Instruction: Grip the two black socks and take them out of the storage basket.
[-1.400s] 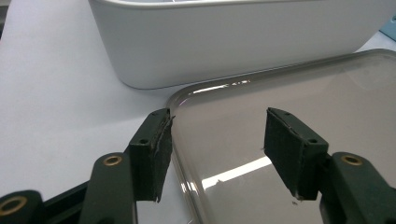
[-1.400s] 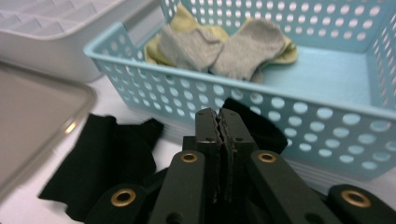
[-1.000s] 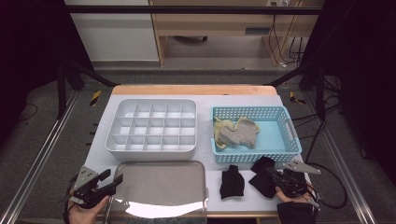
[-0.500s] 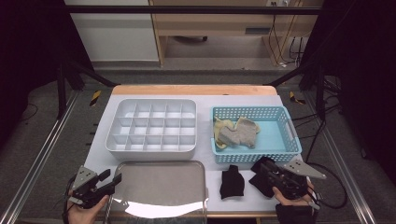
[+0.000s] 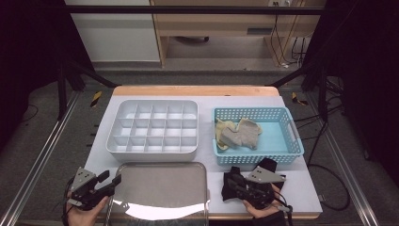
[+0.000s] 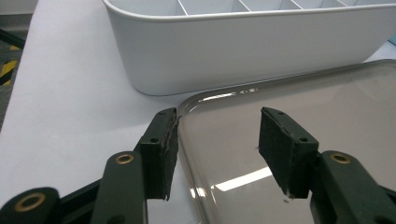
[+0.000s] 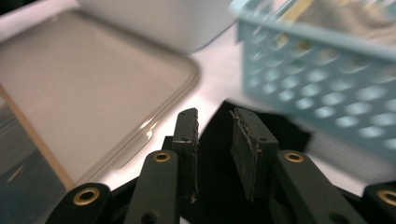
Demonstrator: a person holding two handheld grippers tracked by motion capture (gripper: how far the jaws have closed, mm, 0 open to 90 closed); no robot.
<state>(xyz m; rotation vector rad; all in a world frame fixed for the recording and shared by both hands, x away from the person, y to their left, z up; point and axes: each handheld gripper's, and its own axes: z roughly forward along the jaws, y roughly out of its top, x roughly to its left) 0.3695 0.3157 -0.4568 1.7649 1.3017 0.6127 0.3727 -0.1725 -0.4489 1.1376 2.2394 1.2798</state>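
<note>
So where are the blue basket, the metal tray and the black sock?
Blue basket [image 5: 258, 159], high view, near wall.
Metal tray [image 5: 160, 188], high view, bare middle.
Black sock [image 5: 230, 184], high view, left part.

Black sock [image 5: 235, 184], light-blue basket [image 5: 294, 136], white divided box [image 5: 151, 153], grey-and-yellow socks [image 5: 239, 133], silver tray [image 5: 162, 188]

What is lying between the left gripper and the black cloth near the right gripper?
In the high view, the metal tray lies between the left gripper and the black cloth. The left gripper view shows one open jaw above the tray's corner.
</note>
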